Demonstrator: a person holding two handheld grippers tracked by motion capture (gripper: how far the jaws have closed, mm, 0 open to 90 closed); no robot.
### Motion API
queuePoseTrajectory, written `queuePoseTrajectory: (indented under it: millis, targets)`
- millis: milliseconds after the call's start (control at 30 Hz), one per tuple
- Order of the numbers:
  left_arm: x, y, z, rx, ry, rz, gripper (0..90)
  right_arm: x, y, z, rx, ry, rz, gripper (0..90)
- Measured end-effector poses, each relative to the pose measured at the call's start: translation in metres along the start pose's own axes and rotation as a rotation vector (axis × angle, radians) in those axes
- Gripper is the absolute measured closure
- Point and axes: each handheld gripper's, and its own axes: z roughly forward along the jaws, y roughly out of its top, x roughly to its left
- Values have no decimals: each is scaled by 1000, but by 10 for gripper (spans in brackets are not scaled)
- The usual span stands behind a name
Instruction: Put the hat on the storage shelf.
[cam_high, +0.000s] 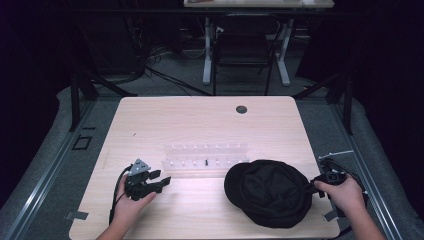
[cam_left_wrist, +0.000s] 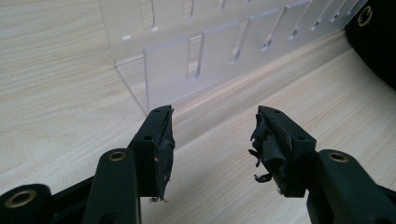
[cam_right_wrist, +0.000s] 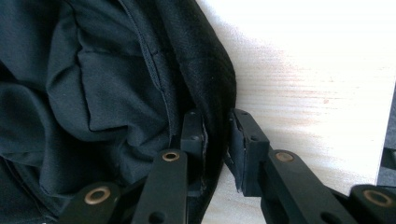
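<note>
A black cap (cam_high: 270, 192) lies upside down on the near right part of a light wooden table (cam_high: 200, 120), its brim pointing left. The right gripper (cam_high: 315, 188), held in the person's right hand (cam_high: 345, 192), meets the cap at its right edge. The left gripper (cam_high: 161, 182) rests on the near left of the table in the person's left hand (cam_high: 131, 202), well apart from the cap. Between them, slightly farther back, stands a clear acrylic slotted rack (cam_high: 205, 160).

The right gripper view shows what the high view cannot: the cap's rim (cam_right_wrist: 217, 107) passes between the two black jaws, with the dark lining (cam_right_wrist: 93, 79) bunched on the left and bare table on the right. The inner jaw sits against the fabric inside the cap; the outer jaw stands just beside the rim with a thin gap, so the jaws are partly closed around the rim and whether they truly pinch it cannot be told.

The left gripper view shows its jaws spread wide with nothing between them, frayed black pads (cam_left_wrist: 266, 149) on their inner faces, the rack (cam_left_wrist: 210, 56) just beyond, and the cap's edge (cam_left_wrist: 378, 42) at far right.
</note>
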Motion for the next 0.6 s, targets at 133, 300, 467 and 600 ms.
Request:
queuePoseTrajectory:
  millis: [133, 300, 467, 600]
  targets:
    - [0, 0, 0, -1, -1, 1, 473, 0, 3, 0, 37, -10, -11, 770]
    - [0, 0, 0, -2, -1, 0, 474, 3, 5, 1, 53, -28, -13, 783]
    - [0, 0, 0, -1, -1, 1, 474, 8, 7, 2, 75, -65, -11, 824]
    - [0, 0, 0, 0, -1, 2, 474, 13, 9, 3, 84, -87, -5, 855]
